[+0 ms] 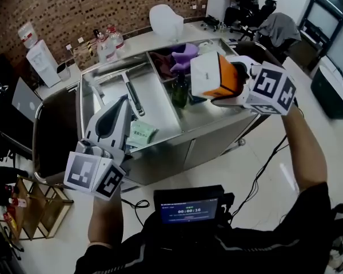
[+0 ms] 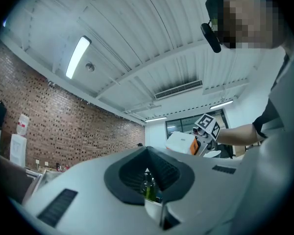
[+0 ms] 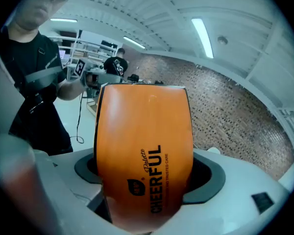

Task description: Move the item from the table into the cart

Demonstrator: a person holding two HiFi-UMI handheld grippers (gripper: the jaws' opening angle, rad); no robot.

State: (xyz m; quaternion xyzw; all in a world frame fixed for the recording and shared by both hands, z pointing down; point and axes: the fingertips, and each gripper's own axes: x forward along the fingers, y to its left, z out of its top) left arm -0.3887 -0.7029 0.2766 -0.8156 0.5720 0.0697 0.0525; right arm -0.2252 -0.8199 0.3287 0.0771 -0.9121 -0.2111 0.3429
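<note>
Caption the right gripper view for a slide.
Right gripper clamped on an orange pack printed CHEERFUL, brick wall behind.

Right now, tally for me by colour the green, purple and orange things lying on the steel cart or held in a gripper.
Green: 2, the dark green glass bottle and the pale green flat packet
Purple: 1, the purple crumpled cloth
Orange: 1, the orange-and-white rectangular box, held in the right gripper
Total: 4
</note>
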